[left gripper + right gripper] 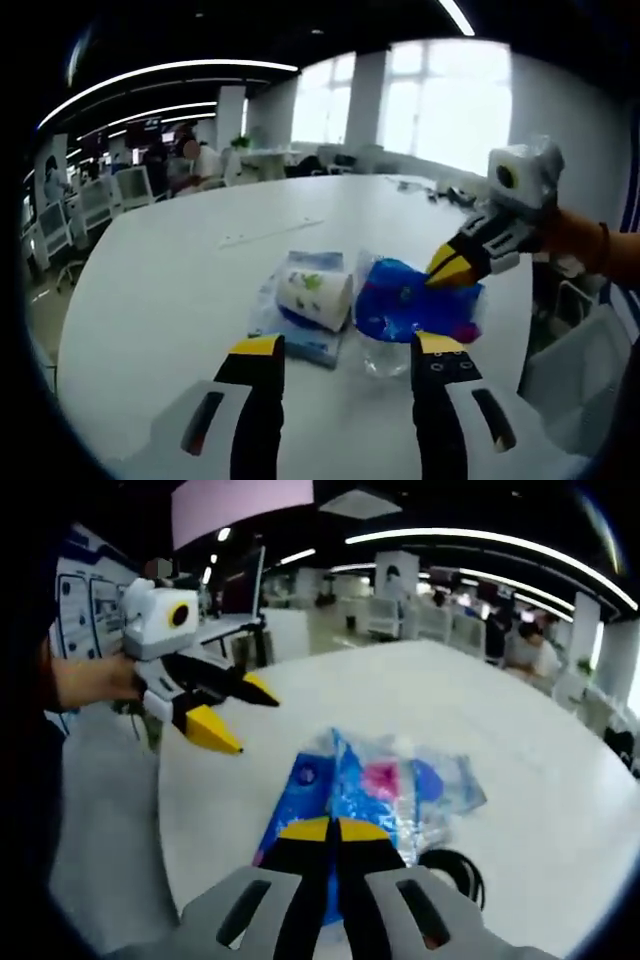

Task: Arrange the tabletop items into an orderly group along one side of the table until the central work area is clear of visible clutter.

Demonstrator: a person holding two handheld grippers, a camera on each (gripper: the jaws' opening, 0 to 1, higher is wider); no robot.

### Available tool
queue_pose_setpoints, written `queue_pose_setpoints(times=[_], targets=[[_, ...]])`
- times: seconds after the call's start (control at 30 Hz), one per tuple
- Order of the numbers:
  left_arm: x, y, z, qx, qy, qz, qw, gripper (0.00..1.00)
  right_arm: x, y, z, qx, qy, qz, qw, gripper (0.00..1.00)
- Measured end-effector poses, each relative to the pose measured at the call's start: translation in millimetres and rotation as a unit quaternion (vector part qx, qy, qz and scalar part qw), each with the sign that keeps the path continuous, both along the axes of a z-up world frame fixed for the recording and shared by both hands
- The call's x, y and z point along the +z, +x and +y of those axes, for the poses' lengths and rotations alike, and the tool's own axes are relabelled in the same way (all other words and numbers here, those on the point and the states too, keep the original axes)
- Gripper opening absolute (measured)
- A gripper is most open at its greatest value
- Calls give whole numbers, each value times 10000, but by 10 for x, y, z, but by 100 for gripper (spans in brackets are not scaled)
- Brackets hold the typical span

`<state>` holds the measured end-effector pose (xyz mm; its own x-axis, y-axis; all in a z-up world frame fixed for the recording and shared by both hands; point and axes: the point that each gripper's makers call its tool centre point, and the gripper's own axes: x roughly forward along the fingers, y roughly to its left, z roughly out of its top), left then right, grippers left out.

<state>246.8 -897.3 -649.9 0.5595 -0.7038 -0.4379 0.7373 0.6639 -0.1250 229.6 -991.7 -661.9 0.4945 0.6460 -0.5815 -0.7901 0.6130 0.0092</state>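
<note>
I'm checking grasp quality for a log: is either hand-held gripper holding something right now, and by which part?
The right hand-held gripper is shut on the near edge of the blue plastic bag. The left hand-held gripper is open, holding nothing.

We see our left gripper (348, 358) at six o'clock, jaws spread apart above the white table (180, 270). Just ahead lie a paper roll (314, 294) and a blue bag (415, 300). From three o'clock, the right gripper (452, 268) touches the bag's edge.
</note>
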Motion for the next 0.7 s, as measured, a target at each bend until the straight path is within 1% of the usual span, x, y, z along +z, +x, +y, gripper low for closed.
queue_pose_setpoints(times=[0.1,0.3,0.57,0.7], targets=[[-17,-4,-31,-79,5,-13,10000,44,-11,-35,61,208,-75,-7,9998,0],[-82,-10,-91,-201,48,0,9998,39,-59,-106,150,538,-158,83,9984,0],[-193,-2,-144,-282,134,26,9995,32,-109,-149,192,724,-224,166,9970,0],[-259,-5,-149,-331,281,4,9991,26,-120,-149,200,774,-252,165,9965,0]])
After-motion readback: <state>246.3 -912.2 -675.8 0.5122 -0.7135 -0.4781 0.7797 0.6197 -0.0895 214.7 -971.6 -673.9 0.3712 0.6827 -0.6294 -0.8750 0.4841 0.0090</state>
